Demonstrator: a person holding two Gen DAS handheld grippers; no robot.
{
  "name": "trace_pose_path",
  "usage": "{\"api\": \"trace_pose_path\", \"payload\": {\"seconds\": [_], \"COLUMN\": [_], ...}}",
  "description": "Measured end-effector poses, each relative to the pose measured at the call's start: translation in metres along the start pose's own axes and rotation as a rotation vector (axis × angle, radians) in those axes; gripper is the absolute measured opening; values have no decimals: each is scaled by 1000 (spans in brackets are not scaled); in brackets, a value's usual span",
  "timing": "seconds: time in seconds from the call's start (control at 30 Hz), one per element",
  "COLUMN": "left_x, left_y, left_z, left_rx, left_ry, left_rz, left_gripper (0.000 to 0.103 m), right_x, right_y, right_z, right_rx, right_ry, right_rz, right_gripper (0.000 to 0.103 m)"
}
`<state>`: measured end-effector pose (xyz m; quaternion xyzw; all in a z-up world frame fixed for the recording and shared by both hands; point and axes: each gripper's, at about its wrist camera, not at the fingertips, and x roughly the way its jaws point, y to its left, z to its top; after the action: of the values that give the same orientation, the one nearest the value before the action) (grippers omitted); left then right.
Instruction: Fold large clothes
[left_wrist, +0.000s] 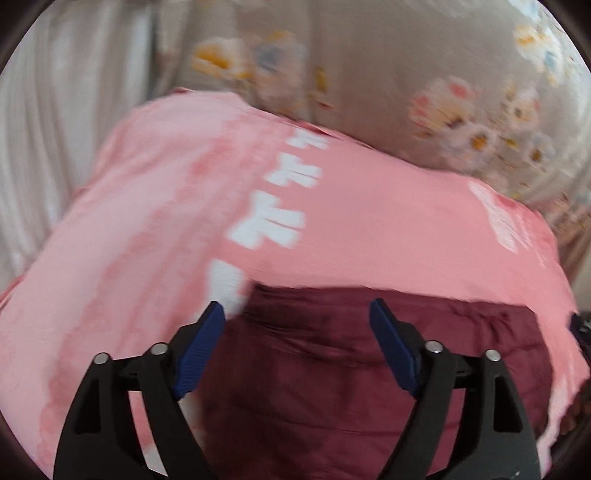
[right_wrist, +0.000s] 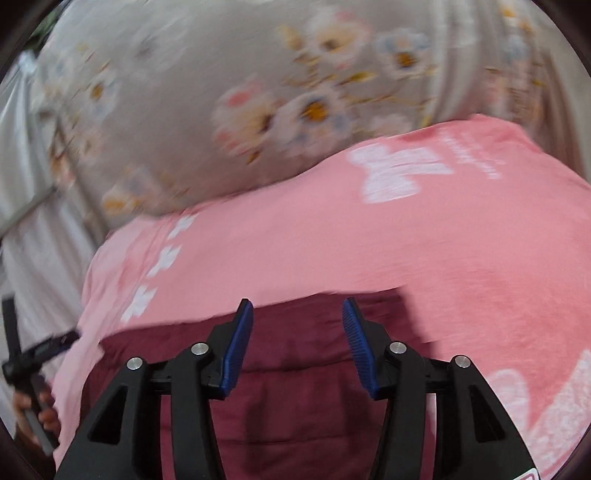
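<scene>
maroon garment (left_wrist: 369, 369) on pink cloth (left_wrist: 147, 221); left gripper (left_wrist: 297, 321), right gripper (right_wrist: 297, 317) spread, empty.

No text can be read. The pink cloth (left_wrist: 369, 229) bears white marks (left_wrist: 273, 225) and a line of small print (right_wrist: 476, 158), all too blurred to make out.

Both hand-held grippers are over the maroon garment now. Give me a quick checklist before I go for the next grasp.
1. Left hand-held gripper open, nothing held: ok.
2. Right hand-held gripper open, nothing held: ok.
3. Maroon garment lying on the pink sheet: ok.
4. Garment fully flat: not ok, creases show.
5. Far edge of garment visible ahead of both grippers: ok.
6. Sharp view of the edge: not ok, both pictures are motion-blurred.
</scene>
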<state>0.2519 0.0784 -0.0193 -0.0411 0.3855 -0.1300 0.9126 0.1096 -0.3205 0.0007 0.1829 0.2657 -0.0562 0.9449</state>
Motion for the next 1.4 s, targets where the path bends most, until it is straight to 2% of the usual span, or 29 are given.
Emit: {"api": "trace_pose_path", "payload": {"seconds": [0.07, 0.1, 0.2, 0.27, 0.3, 0.37, 0.43, 0.57, 0.7, 0.8, 1.03, 1.4], "left_x": [19, 31, 58, 69, 70, 68, 63, 75, 106, 118, 127, 132], "left_y": [-32, -46, -71, -77, -77, -76, -75, -75, -77, -77, -85, -92], "left_z": [-6, -12, -29, -35, -35, -29, -17, 3, 3, -4, -21, -24], "left_rx": [45, 69, 128, 137, 137, 131, 130, 115, 114, 113, 129, 153], "left_ry": [93, 128, 177, 175, 169, 154, 130, 118, 141, 133, 61, 65], "left_rz": [-98, -114, -69, -41, -36, -37, -30, -12, 36, 27, 70, 106], "left_gripper": [83, 83, 83, 83, 83, 83, 83, 83, 83, 88, 95, 98], "right_x": [32, 42, 82, 99, 104, 106, 95, 104, 137, 156, 160, 165], "right_y": [36, 46, 76, 83, 84, 80, 80, 86, 81, 72, 73, 67], "right_z": [-8, -14, -27, -29, -28, -17, 0, 12, -3, -18, -31, -31], "right_rx": [-69, -87, -172, -199, -202, -151, -139, -170, -182, -150, -161, -118], "right_ry": [124, 156, 245, 266, 274, 261, 204, 175, 250, 292, 254, 256], "right_rz": [82, 98, 68, 41, 31, 58, 78, 54, 18, 31, 28, 61], "right_gripper": [54, 54, 53, 28, 2, 1, 0, 0, 0, 0, 0, 0]}}
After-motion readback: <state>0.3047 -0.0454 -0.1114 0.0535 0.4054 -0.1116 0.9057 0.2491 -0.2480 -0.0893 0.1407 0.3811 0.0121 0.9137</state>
